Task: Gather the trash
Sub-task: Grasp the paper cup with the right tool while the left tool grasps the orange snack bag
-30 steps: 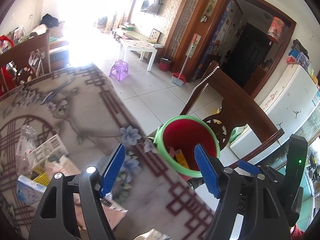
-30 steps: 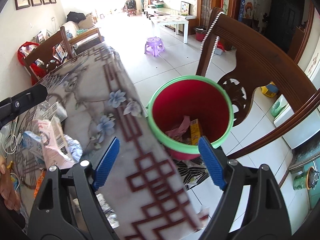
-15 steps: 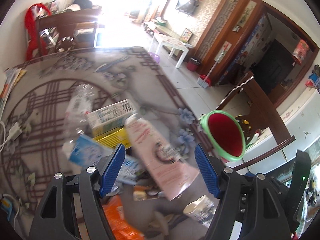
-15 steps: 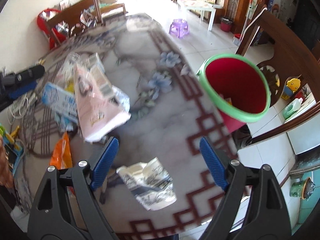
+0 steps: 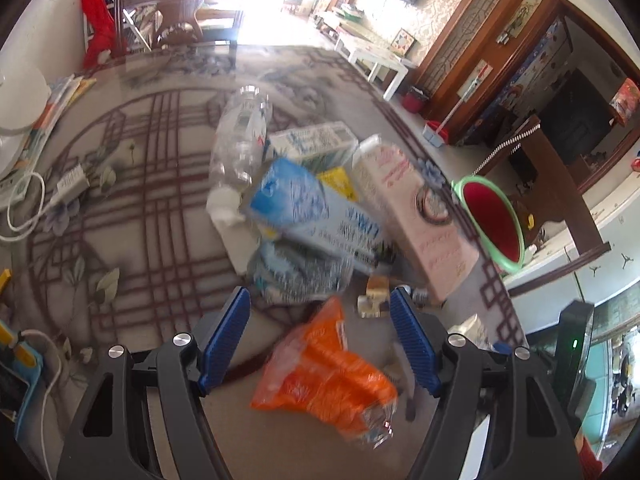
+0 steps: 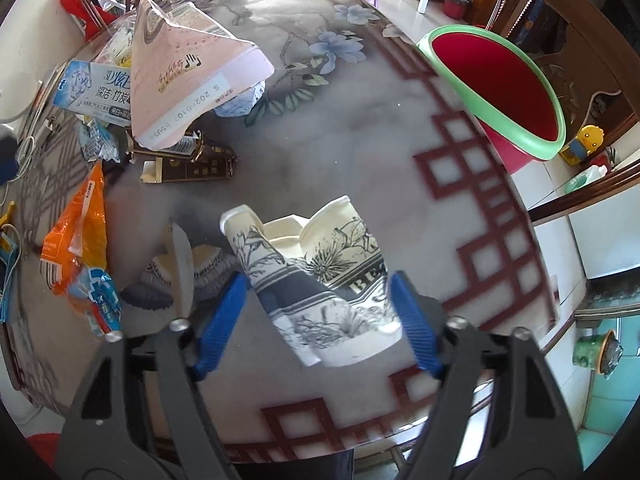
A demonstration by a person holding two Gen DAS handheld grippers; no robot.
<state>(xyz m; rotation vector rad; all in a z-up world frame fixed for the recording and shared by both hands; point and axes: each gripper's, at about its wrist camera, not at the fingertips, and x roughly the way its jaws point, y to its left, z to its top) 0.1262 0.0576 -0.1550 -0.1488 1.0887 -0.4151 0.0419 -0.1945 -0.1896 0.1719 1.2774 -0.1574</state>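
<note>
The right gripper (image 6: 316, 320) is spread wide with a crushed paper cup (image 6: 320, 276) lying on the table between its blue ribbed pads (image 6: 220, 320), neither pad touching it yet. The cup lies on its side, flattened and creased, its long axis running from near right to far left across the gap, so the jaws would close roughly across its width. It is thin white card printed with grey flowers and lettering, and should fold further under a squeeze.

The left gripper (image 5: 320, 340) is also spread and holds nothing. Just ahead of it, between and slightly below its pads, lies an orange plastic wrapper (image 5: 324, 376), crinkly and glossy (badly blurred in this view). Farther off is a heap: a blue-and-white toothpaste box (image 5: 316, 216), a pink carton (image 5: 416, 216), a clear plastic bottle (image 5: 240, 140), and a crumpled blue-printed bag (image 5: 300, 272).

The red bin with a green rim (image 6: 500, 92) stands off the table's far right edge beside a wooden chair (image 6: 580, 44). The right gripper is nearer to it, and its cup looks like the readier pick. The glass-topped table (image 6: 360, 160) is smooth, so flat pieces may slide.
</note>
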